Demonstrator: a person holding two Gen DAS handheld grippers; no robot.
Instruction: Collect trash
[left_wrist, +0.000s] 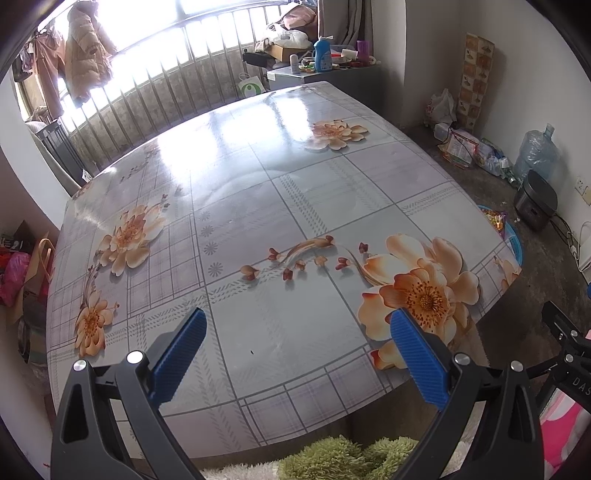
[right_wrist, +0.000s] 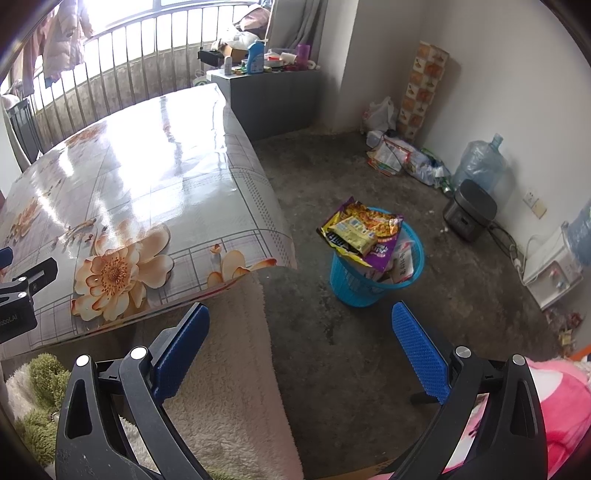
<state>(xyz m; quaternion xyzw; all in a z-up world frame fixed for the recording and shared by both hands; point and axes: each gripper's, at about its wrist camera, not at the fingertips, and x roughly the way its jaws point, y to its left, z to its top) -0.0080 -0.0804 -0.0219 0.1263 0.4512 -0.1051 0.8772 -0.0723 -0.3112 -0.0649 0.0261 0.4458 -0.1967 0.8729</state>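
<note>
Glossy floral cloth covers the bench (left_wrist: 258, 192), window glare across its far half, nothing lying on it. Left tongs (left_wrist: 297, 350) released, hanging over the bench's near edge. Right tongs (right_wrist: 299, 350) released too, over the concrete floor (right_wrist: 369, 350) off the bench's right edge. Snack wrappers (right_wrist: 360, 230) sit piled in the blue basket (right_wrist: 354, 290) on the floor near the bench's right corner. Water jug (right_wrist: 480, 164) and rice cooker (right_wrist: 469, 208) against the far wall.
</note>
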